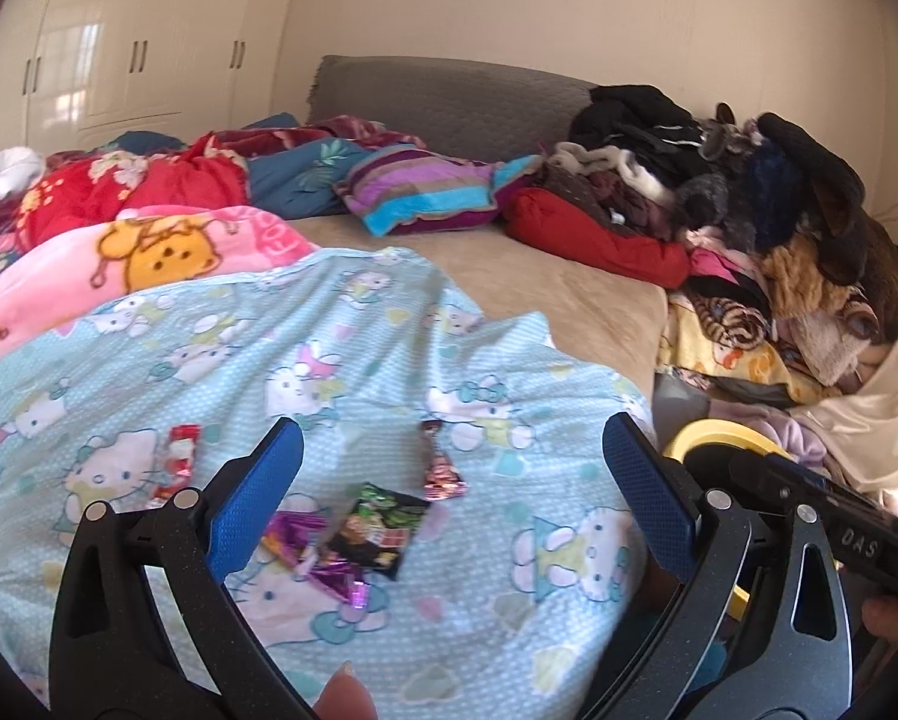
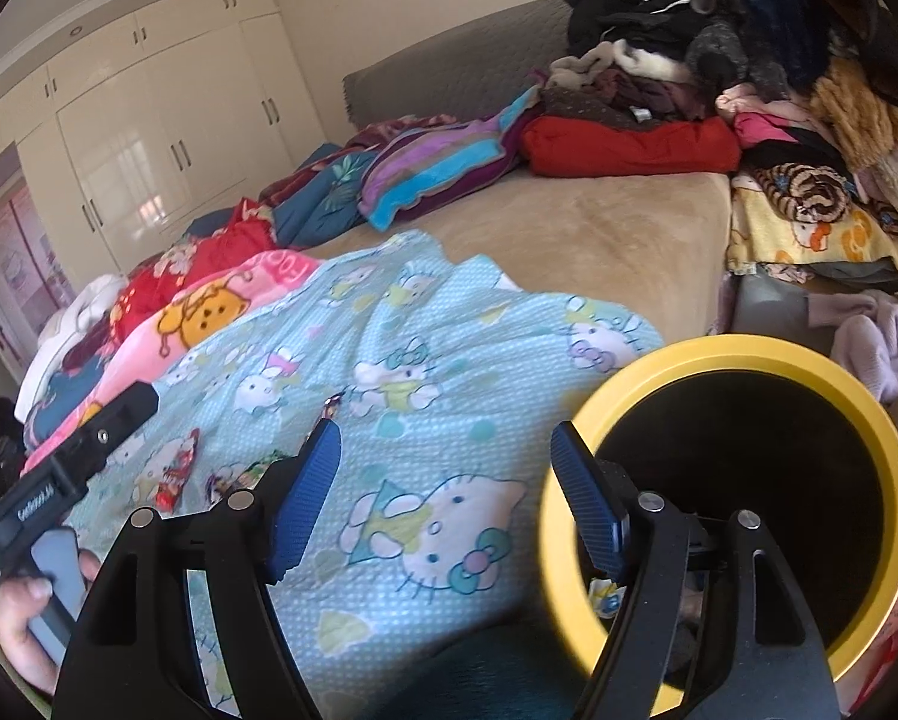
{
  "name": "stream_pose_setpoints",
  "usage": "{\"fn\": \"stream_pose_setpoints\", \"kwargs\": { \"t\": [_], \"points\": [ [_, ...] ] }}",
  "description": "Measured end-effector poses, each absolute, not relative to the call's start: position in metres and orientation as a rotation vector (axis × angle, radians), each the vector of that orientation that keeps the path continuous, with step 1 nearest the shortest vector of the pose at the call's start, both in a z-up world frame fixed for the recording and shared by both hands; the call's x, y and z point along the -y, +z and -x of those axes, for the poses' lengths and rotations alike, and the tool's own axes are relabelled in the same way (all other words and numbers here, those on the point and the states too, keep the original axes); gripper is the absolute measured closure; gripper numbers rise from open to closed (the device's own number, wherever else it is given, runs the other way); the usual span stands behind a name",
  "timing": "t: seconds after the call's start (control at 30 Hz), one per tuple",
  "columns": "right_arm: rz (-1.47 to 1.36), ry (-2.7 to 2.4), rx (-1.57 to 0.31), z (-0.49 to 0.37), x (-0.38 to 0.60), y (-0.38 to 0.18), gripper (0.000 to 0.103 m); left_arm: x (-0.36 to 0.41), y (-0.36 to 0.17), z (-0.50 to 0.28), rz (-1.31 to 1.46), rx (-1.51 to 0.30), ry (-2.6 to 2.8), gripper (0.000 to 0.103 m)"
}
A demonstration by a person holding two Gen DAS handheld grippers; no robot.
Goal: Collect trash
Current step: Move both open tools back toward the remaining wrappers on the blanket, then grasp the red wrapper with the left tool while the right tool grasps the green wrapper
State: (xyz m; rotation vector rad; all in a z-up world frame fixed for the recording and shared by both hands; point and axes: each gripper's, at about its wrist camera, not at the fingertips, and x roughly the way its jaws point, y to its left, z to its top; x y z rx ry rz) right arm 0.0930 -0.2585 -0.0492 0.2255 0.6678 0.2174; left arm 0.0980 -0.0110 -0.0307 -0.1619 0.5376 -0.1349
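The left gripper (image 1: 451, 495) has its fingers (image 1: 257, 495) spread wide with nothing between the pads, hovering over a pale blue cat-print blanket (image 1: 341, 360) on the bed (image 1: 544, 276). Framed between those fingers lies the trash: a dark green-and-black wrapper (image 1: 380, 531) nearest the middle, a crumpled purple wrapper (image 1: 314, 552) touching it on the side of the left finger, and a brownish twisted wrapper (image 1: 440, 468) a little beyond, toward the fingertips. A red wrapper (image 1: 176, 459) lies outside the left finger.

The right gripper (image 2: 443, 501) also has its fingers (image 2: 305, 498) apart and grips nothing; only blanket shows between them. Its right finger stands in front of the rim of a yellow bin (image 2: 742, 354) with a dark inside, which sits just beside the bed's edge; whether finger and rim touch I cannot tell. The wrappers lie outside its left finger, partly hidden by it.
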Motion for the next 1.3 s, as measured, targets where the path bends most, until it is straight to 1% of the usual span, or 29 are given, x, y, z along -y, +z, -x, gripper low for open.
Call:
{"fn": "stream_pose_setpoints", "kwargs": {
  "t": [0.3, 0.73, 0.83, 0.87, 0.93, 0.97, 1.03, 1.1, 1.2, 1.23, 1.3],
  "points": [
    [-0.198, 0.302, -0.729, -0.103, 0.212, -0.063, 0.033, -0.033, -0.042, -0.098, 0.190, -0.551, -0.042, 0.011],
    [-0.168, 0.404, -0.861, -0.134, 0.144, -0.093, 0.033, -0.107, -0.085, -0.102, 0.246, -0.633, 0.125, 0.011],
    [-0.150, 0.419, -0.881, -0.141, 0.133, -0.100, 0.036, -0.119, -0.094, -0.102, 0.268, -0.657, 0.146, 0.012],
    [-0.148, 0.421, -0.889, -0.143, 0.129, -0.102, 0.036, -0.124, -0.098, -0.102, 0.281, -0.666, 0.151, 0.013],
    [-0.150, 0.430, -0.909, -0.149, 0.121, -0.108, 0.038, -0.129, -0.104, -0.103, 0.290, -0.681, 0.152, 0.018],
    [-0.152, 0.431, -0.919, -0.150, 0.119, -0.111, 0.041, -0.130, -0.106, -0.104, 0.293, -0.687, 0.152, 0.019],
    [-0.167, 0.436, -0.943, -0.157, 0.113, -0.118, 0.044, -0.132, -0.111, -0.105, 0.308, -0.702, 0.149, 0.026],
    [-0.193, 0.438, -0.972, -0.164, 0.109, -0.127, 0.048, -0.134, -0.117, -0.106, 0.324, -0.717, 0.144, 0.030],
    [-0.221, 0.446, -1.011, -0.174, 0.103, -0.139, 0.052, -0.135, -0.122, -0.109, 0.336, -0.729, 0.136, 0.032],
    [-0.223, 0.454, -1.024, -0.176, 0.100, -0.143, 0.053, -0.136, -0.124, -0.110, 0.342, -0.732, 0.132, 0.037],
    [-0.223, 0.459, -1.037, -0.178, 0.097, -0.149, 0.057, -0.136, -0.129, -0.112, 0.355, -0.747, 0.128, 0.042]
  ]
}}
